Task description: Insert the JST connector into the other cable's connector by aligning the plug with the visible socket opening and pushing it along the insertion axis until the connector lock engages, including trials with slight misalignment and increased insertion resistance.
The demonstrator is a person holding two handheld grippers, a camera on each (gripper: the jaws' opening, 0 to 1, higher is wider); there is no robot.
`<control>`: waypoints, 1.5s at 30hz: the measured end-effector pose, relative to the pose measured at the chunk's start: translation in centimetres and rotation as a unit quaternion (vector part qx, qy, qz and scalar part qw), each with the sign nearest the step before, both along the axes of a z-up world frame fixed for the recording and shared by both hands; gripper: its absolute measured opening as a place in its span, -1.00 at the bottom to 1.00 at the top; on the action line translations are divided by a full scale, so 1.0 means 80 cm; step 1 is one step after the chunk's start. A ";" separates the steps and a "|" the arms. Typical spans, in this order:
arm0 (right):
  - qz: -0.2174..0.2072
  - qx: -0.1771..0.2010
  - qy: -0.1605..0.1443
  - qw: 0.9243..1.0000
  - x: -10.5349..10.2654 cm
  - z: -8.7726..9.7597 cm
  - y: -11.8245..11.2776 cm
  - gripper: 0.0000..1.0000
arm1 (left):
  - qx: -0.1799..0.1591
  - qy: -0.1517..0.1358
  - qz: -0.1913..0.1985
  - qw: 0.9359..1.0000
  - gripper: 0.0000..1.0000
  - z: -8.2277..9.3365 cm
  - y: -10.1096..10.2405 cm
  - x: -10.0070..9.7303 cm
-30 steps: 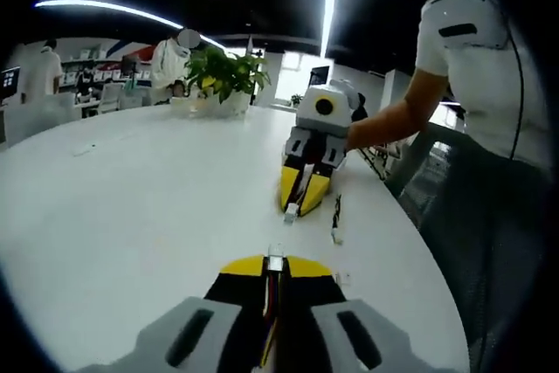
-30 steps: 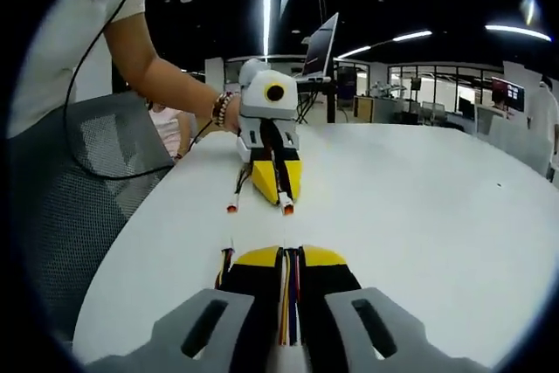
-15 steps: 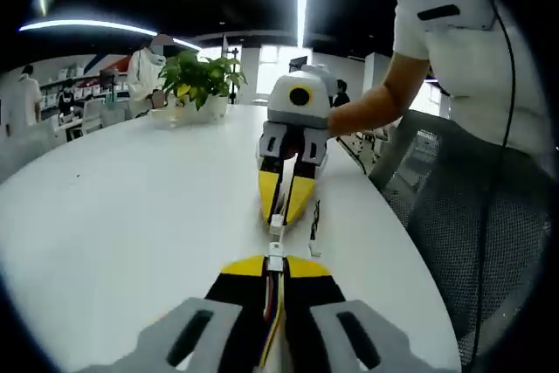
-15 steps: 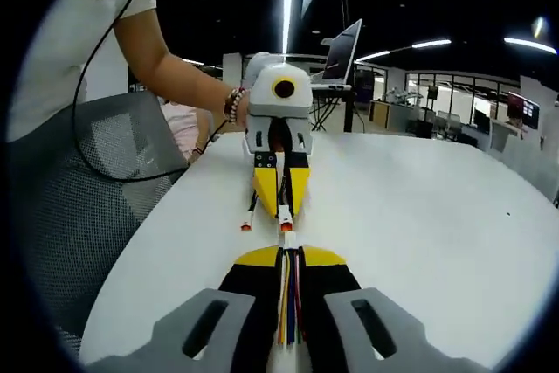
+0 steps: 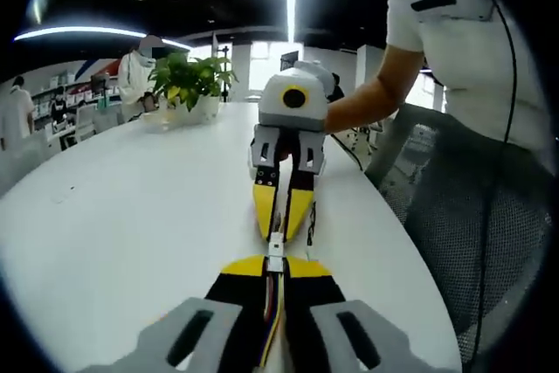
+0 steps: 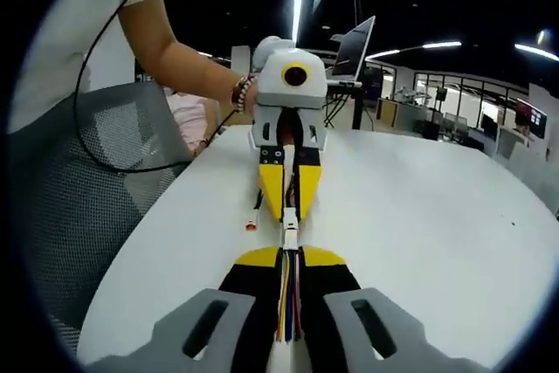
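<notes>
So the two halves are basically nose to nose; in the left gripper view the yellow-and-black left gripper [image 5: 274,261] is pinching its bundle of thin coloured wires with the small white JST connector [image 5: 275,251] poking out at 12 o'clock, and the yellow-tipped right gripper [image 5: 284,220] comes down from 12 o'clock with its tip right at that connector; looks touching, can't swear it's seated.

Same story from the right gripper view; the right gripper [image 6: 290,255] is clamped on its own multicoloured wire bundle [image 6: 288,299], and the little white plug end [image 6: 289,235] sits just ahead of the tips, meeting the left gripper [image 6: 289,207] coming from 12 o'clock; a loose red-tipped connector end [image 6: 251,225] lies on the round white table [image 6: 419,216] at about 10 o'clock of the joint.

My read: pickup done, alignment pretty much done, axes look lined up; what's left is the actual push until the lock catches; no sign of a latch engaged, too small to tell.
</notes>
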State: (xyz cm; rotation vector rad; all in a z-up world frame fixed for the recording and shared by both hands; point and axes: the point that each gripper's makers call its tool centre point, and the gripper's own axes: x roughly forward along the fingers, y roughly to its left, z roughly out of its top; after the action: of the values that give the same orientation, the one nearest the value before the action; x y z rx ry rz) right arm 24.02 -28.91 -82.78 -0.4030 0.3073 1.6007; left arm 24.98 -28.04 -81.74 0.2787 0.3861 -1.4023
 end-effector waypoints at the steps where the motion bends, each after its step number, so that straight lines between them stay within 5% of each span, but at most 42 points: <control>1: 0.002 -0.005 -0.003 1.000 0.000 -0.001 0.000 -0.92 | 0.003 -0.001 -0.001 1.000 -1.00 -0.001 0.000 0.000; 8: 0.015 -0.036 -0.019 0.999 -0.001 -0.005 0.003 -0.92 | 0.017 -0.011 -0.015 1.000 -1.00 -0.001 -0.014 -0.004; 21: 0.007 -0.037 -0.022 0.999 0.004 -0.003 0.001 -0.92 | 0.007 -0.016 -0.008 1.000 -0.98 0.006 -0.019 0.002; 24: 0.002 -0.038 -0.020 0.999 0.008 -0.005 -0.004 -0.92 | 0.010 -0.016 0.015 1.000 -0.62 0.007 -0.014 0.010; 26: -0.004 -0.038 -0.017 0.999 0.011 -0.004 -0.009 -0.92 | 0.022 -0.017 0.020 0.999 -0.56 0.003 -0.008 0.012; 39: 0.004 -0.031 -0.017 0.999 0.003 0.001 -0.011 -0.92 | 0.039 -0.021 -0.001 0.999 -0.98 -0.004 -0.008 -0.001; 45: 0.004 -0.031 -0.015 0.999 0.001 0.002 -0.010 -0.92 | 0.043 -0.029 -0.009 0.999 -1.00 -0.004 -0.007 -0.003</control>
State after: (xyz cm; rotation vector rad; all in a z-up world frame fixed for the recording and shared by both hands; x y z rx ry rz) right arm 24.14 -29.69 -82.60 -0.4752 0.3336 1.5936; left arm 24.78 -28.58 -82.09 0.3926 0.3977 -1.3946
